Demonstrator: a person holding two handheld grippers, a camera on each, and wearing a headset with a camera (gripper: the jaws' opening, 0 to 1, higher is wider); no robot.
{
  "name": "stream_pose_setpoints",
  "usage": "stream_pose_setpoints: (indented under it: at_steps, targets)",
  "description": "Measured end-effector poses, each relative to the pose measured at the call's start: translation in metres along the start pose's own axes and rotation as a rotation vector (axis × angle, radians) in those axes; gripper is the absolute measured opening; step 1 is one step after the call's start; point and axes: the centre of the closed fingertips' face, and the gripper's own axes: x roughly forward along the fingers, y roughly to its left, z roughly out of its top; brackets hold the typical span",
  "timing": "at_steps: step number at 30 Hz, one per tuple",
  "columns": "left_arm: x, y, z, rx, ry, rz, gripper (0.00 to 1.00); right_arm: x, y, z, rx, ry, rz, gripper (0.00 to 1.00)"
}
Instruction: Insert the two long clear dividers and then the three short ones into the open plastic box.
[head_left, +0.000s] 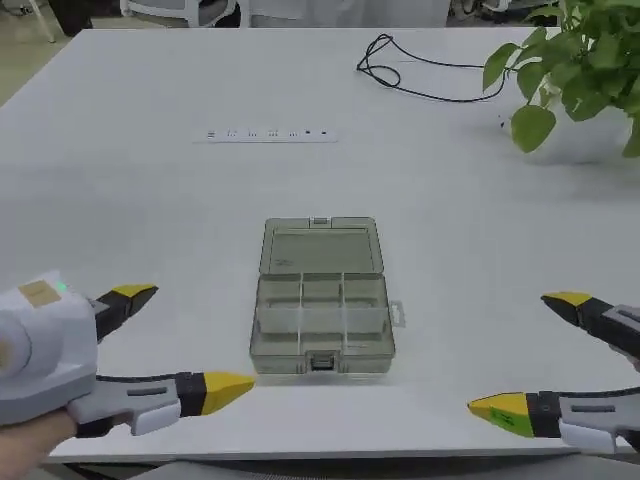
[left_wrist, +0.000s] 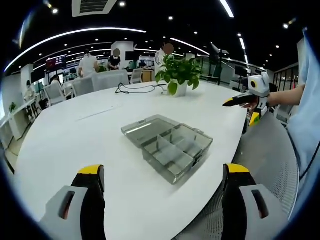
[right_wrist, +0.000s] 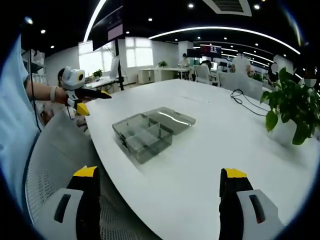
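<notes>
Two grippers hang over the near edge of the tabletop (head_left: 120, 200); the left gripper (head_left: 200, 338) has its fingers (head_left: 225, 388) spread wide with nothing between them, and the right gripper (head_left: 508, 352) is spread just as wide and equally empty. The open plastic box (head_left: 320, 330) lies ahead of both pairs of fingers and between them, well apart from each; its lid (head_left: 320, 245) is folded flat on the far side, away from the fingers. Clear partitions (head_left: 320, 308) stand inside the box and split it into compartments, so the dividers look to be in place, though how many there are and how well each is seated is hard to tell through the clear plastic; I see no loose divider beside either gripper.

From here the main risk seems to be disturbing what is seated: a fingertip dipped into a compartment could lever a thin wall out of its slot; the box looks light and the tabletop smooth, so a one-sided nudge would probably slide or spin it; clear edges are also easy to misjudge.
</notes>
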Motion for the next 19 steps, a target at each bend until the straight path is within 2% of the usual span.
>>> stream_pose_setpoints:
  at_steps: [8, 10, 14, 16, 19]
  targets:
    - [-0.006, -0.007, -0.004, 0.007, 0.006, 0.043, 1.00, 0.000, 0.005, 0.005, -0.052, -0.021, 0.075, 1.00]
    - [-0.008, -0.007, -0.004, -0.005, -0.003, 0.069, 1.00, 0.001, 0.004, 0.002, -0.064, -0.015, 0.089, 1.00]
    - [-0.011, -0.012, -0.007, -0.007, -0.010, 0.085, 1.00, 0.002, 0.006, 0.003, -0.090, -0.016, 0.111, 1.00]
    - [-0.013, -0.012, -0.009, -0.029, -0.014, 0.101, 1.00, 0.003, 0.007, 0.004, -0.085, -0.021, 0.117, 1.00]
    - [-0.016, -0.016, -0.007, -0.031, -0.023, 0.103, 1.00, 0.003, 0.013, 0.006, -0.093, -0.016, 0.142, 1.00]
